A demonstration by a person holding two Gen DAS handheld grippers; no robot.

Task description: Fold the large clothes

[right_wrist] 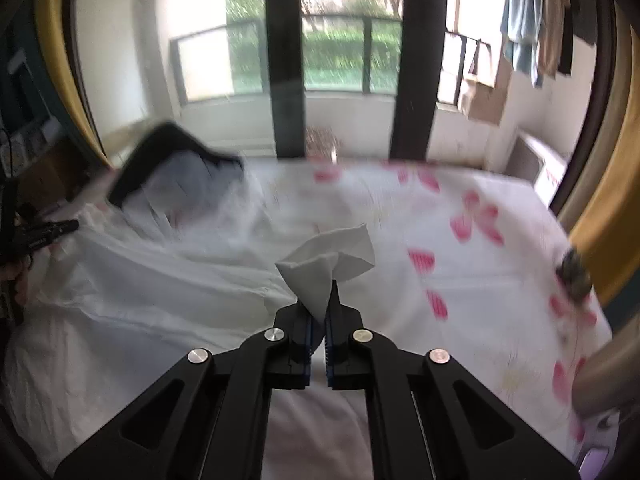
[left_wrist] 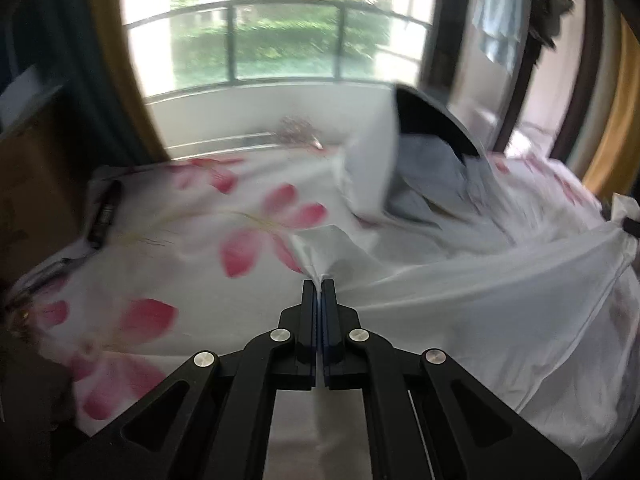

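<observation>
Both my left gripper (left_wrist: 319, 280) and right gripper (right_wrist: 318, 300) had clamped the white garment (left_wrist: 460, 300), its bulk trailing toward the dark collar (left_wrist: 432, 120) beyond.

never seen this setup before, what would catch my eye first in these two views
First, the black jaws of each gripper shut on white cloth low in the middle: the left gripper pinches an edge of the white garment, and the right gripper holds a bunched corner that pokes up. Next, the bedsheet with big pink flowers spread beneath, and the bright balcony window behind the bed.
</observation>
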